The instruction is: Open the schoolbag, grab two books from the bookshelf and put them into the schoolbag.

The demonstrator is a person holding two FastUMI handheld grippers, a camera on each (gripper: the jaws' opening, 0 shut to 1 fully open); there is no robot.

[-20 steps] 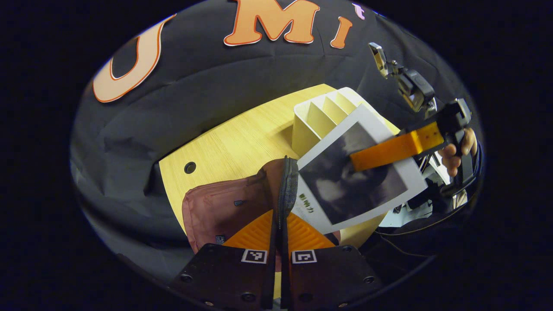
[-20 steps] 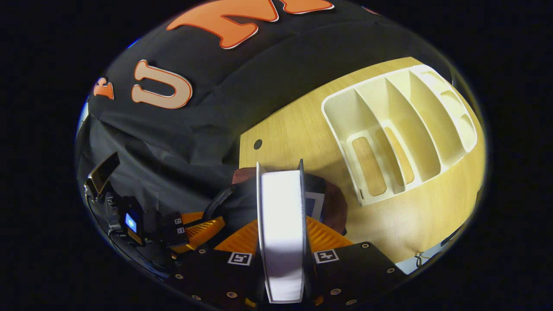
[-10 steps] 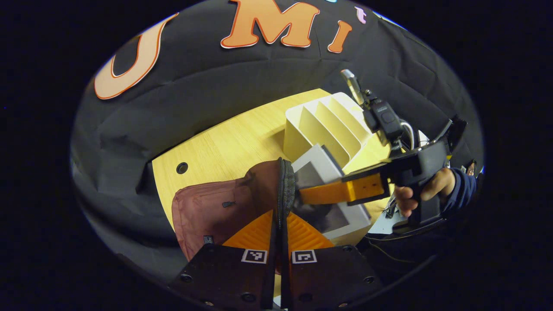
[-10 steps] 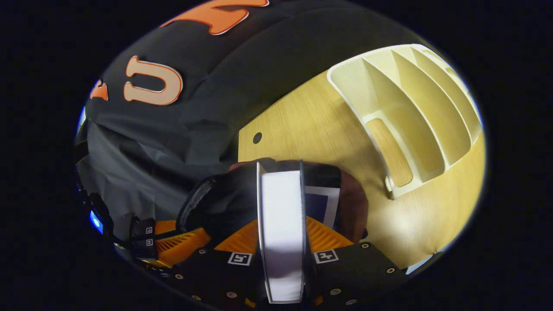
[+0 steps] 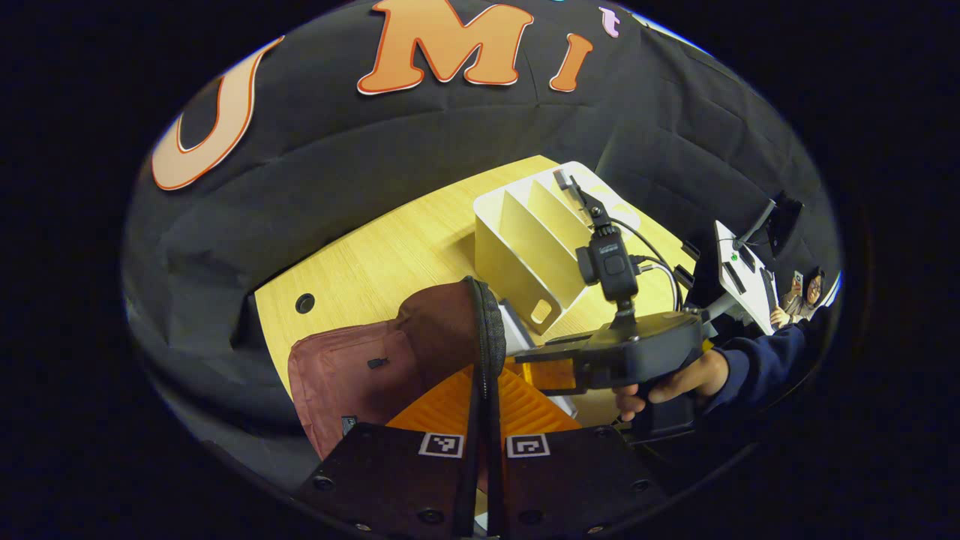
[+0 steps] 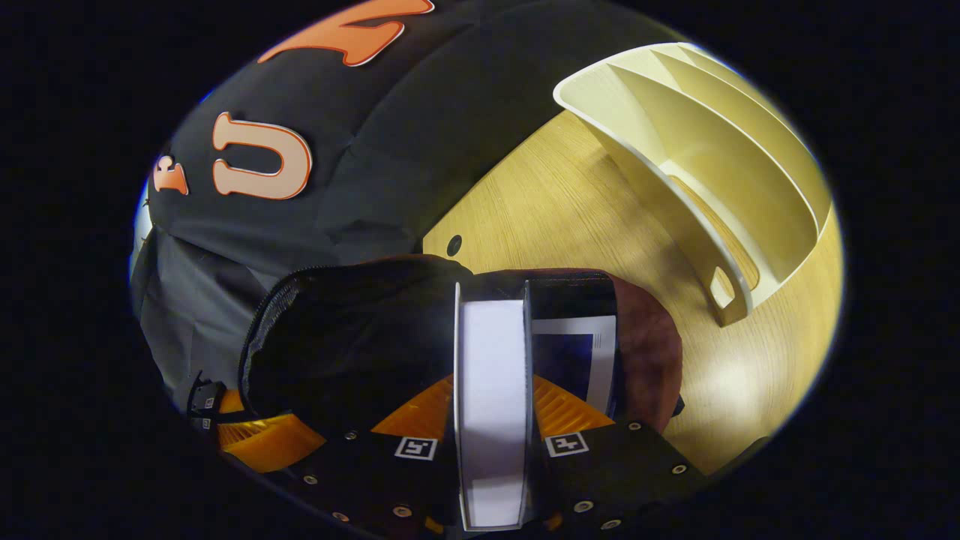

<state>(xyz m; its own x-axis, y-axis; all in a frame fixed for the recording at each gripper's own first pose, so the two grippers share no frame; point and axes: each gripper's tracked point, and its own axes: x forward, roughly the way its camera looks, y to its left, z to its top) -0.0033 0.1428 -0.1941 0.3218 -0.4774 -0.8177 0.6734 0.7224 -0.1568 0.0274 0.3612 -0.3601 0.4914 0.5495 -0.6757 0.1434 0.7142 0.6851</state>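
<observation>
Over the last second we have swung the book (image 6: 491, 420) from flat and face-up above the table (image 5: 390, 255) to edge-on and dropped it toward the schoolbag (image 5: 352, 375). In the left gripper view its cover was wide and clear a second ago; now just a sliver of it shows beside the bag's rim, behind the right gripper (image 5: 551, 373). In the right gripper view the dark mouth of the bag has grown and now sits directly under the book.

We judge this as the insertion of the second book: another book (image 6: 574, 360) already lies inside, just right of the one we hold.

The right gripper (image 6: 491, 409) is clamped on the book, both fingers pressed against its covers, jaws parted only by its thickness. The left gripper (image 5: 482, 390) is pinched fully together on the bag's zippered rim, holding the opening up and apart.

The held book's page edge faces the camera; its long axis runs straight ahead along the fingers, pointing down into the bag.

The bookshelf (image 6: 697, 172) stands empty at far right, well apart from the bag.
</observation>
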